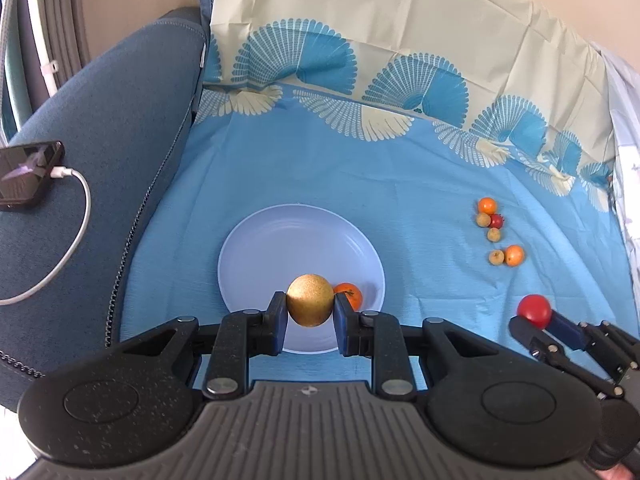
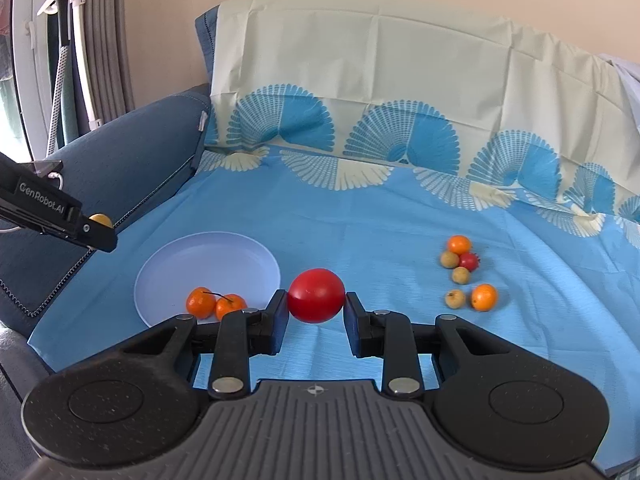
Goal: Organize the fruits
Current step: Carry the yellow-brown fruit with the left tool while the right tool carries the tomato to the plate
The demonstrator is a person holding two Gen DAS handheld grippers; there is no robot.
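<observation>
Golden-brown fruit sits pinched in my left hand-held gripper above the plate; my right hand-held gripper grips the red fruit beside it. I'd lower the golden-brown fruit clear of the tangerines, then release gently.
</observation>
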